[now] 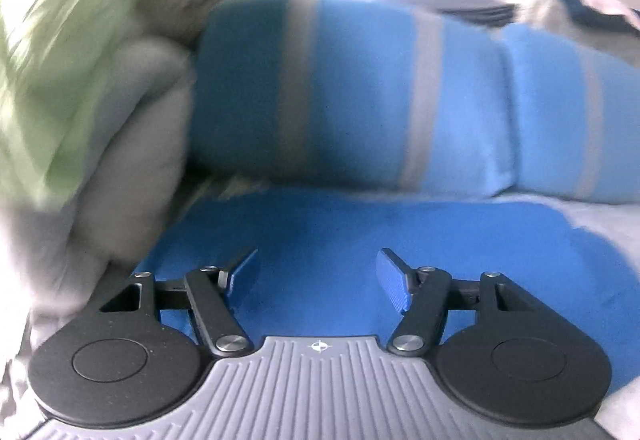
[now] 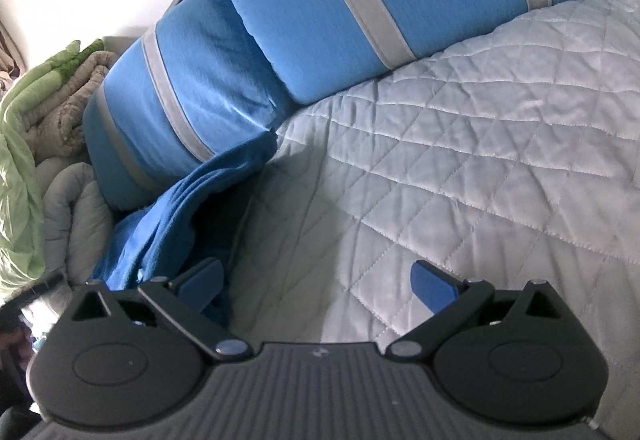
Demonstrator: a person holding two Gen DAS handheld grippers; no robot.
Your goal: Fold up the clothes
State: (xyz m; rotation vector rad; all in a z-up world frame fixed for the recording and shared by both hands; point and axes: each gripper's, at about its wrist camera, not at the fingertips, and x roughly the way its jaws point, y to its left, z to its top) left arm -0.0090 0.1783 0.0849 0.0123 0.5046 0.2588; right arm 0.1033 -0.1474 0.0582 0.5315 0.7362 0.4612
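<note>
Hovering low over blue fleece garment [image 1: 360, 240] with left gripper [image 1: 316, 276]: fingers apart, nothing between them, cloth spread flat directly under and ahead. Left view motion-blurred, so contact with cloth not resolvable.

Right gripper [image 2: 316, 284] also spread wide, nothing held. Sits mostly over bare quilted bedspread [image 2: 460, 127]; only its left finger [image 2: 200, 280] overlaps the garment edge.

Garment position from right view [image 2: 176, 215]: rumpled, long axis running diagonally from beside the right gripper's left finger up and away toward the foot of the striped blue pillows [image 2: 192, 87]. Far end touching the nearer pillow, possibly tucked under it; can't tell. Lies left of the right gripper's centreline, not between its fingers.

Judgement: left gripper nearer and better lined up, squarely over the cloth. Right needs a shift left to get an edge between its fingers.

Green-and-grey bedding pile [image 2: 24, 143] just left of garment, close enough to snag.

Fold state not readable: bunched shape fits either a garment awaiting flattening or one partway through a fold.
</note>
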